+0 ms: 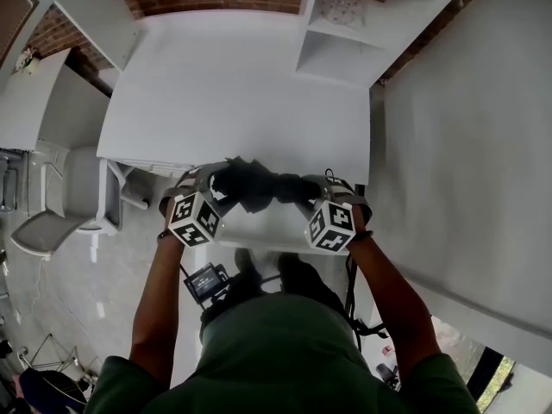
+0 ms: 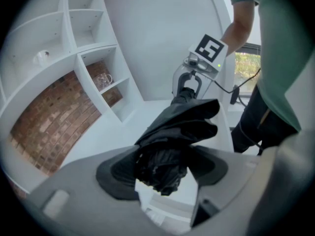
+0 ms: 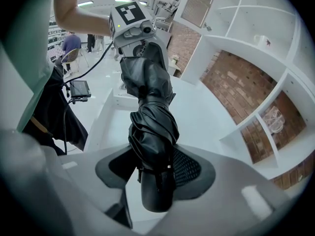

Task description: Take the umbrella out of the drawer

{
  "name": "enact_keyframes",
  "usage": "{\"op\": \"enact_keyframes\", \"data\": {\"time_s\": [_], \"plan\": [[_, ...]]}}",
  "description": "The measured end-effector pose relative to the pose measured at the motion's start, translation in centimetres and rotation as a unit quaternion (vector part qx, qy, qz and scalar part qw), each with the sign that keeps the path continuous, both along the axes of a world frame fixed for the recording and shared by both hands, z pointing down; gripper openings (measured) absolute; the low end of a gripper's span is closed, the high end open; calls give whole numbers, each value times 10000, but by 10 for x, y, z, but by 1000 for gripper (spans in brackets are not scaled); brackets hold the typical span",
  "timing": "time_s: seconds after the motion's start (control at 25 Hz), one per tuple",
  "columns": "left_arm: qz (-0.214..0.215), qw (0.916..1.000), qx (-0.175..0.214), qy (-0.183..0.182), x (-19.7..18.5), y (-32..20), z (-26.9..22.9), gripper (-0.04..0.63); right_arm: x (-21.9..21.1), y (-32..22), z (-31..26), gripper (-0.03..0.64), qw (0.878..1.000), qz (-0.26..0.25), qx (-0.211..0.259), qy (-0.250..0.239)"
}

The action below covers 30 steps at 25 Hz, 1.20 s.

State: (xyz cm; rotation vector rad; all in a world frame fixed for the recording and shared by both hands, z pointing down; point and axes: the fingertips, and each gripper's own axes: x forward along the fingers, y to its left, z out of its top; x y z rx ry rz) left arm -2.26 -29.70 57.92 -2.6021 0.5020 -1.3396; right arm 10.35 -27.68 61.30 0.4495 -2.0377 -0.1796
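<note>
A folded black umbrella (image 1: 263,188) hangs level between my two grippers, above the open white drawer (image 1: 263,224) at the desk's front edge. My left gripper (image 1: 212,188) is shut on its loose fabric end (image 2: 162,166), which bunches between the pads. My right gripper (image 1: 316,193) is shut on the strapped end with the round black handle (image 3: 157,193) sticking out past the jaws. In the left gripper view my left gripper (image 2: 165,170) looks along the umbrella to the right gripper (image 2: 191,85). From my right gripper (image 3: 157,173), the left gripper (image 3: 140,41) shows at the far end.
The white desk top (image 1: 233,93) lies beyond the drawer, with a white shelf unit (image 1: 345,33) and brick wall behind. A grey chair (image 1: 65,201) stands at the left. A small black device (image 1: 205,281) hangs at the person's waist. A glass item (image 2: 102,78) sits on a shelf.
</note>
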Motion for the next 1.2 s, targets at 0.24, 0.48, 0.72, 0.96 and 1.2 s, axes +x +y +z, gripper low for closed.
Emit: {"op": "enact_keyframes", "data": {"time_s": [0.24, 0.48, 0.72, 0.96, 1.2], "plan": [[-57, 9997, 243, 53, 0, -25, -24, 290, 1, -28, -24, 213, 9997, -66, 236, 42], [-240, 9984, 492, 102, -1, -56, -39, 290, 1, -64, -41, 215, 9985, -209, 497, 123], [-503, 9963, 685, 89, -11, -84, -40, 293, -7, -98, -44, 216, 9968, -313, 705, 213], [-675, 9955, 665, 67, -15, -109, -21, 295, -12, -127, -27, 218, 9961, -409, 731, 288], [-831, 9954, 485, 7, -20, -125, 7, 295, -16, -146, 0, 218, 9962, -525, 591, 351]]}}
